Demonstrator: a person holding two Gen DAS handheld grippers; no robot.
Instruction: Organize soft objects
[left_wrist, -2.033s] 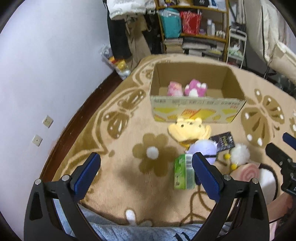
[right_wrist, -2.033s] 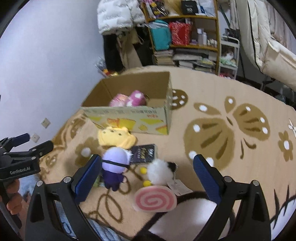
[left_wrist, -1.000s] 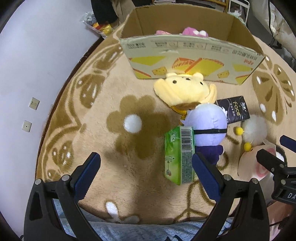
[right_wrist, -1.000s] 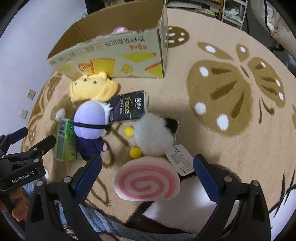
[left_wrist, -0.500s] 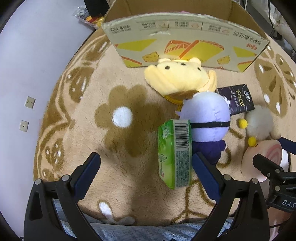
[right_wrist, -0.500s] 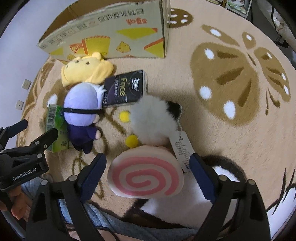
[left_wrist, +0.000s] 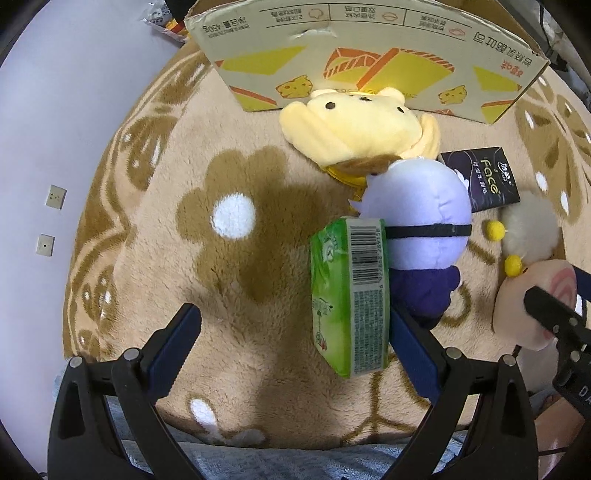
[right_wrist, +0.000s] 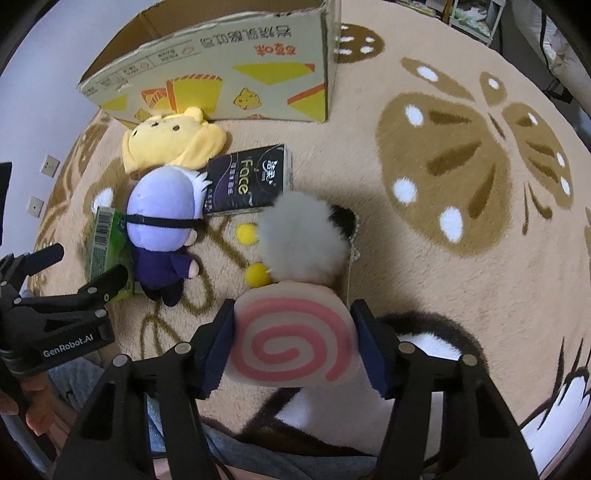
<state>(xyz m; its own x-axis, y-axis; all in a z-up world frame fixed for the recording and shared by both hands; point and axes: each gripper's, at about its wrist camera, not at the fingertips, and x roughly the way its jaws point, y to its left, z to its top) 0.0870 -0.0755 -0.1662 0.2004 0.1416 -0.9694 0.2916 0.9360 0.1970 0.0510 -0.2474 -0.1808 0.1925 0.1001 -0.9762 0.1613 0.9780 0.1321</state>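
Observation:
A pink swirl-roll plush (right_wrist: 293, 341) lies on the carpet between the fingers of my right gripper (right_wrist: 295, 341), which touch its two sides. Behind it lie a grey fluffy plush (right_wrist: 303, 236), a purple plush doll (right_wrist: 162, 218) and a yellow bear plush (right_wrist: 170, 147). My left gripper (left_wrist: 293, 341) is open over the carpet, with a green tissue pack (left_wrist: 349, 291) just inside its right finger and the purple doll (left_wrist: 421, 218) beyond. The cardboard box (left_wrist: 369, 55) stands behind the yellow bear (left_wrist: 354, 125).
A dark "Face" tissue pack (right_wrist: 247, 181) lies beside the purple doll. A black and white plush (right_wrist: 424, 350) lies under the right gripper. The wall with two sockets (left_wrist: 55, 195) runs along the left. The flower-patterned carpet (right_wrist: 461, 166) spreads to the right.
Both grippers have moved down toward the carpet. The right gripper has narrowed from wide open onto the pink swirl roll. The left gripper stays open, now beside the green pack.

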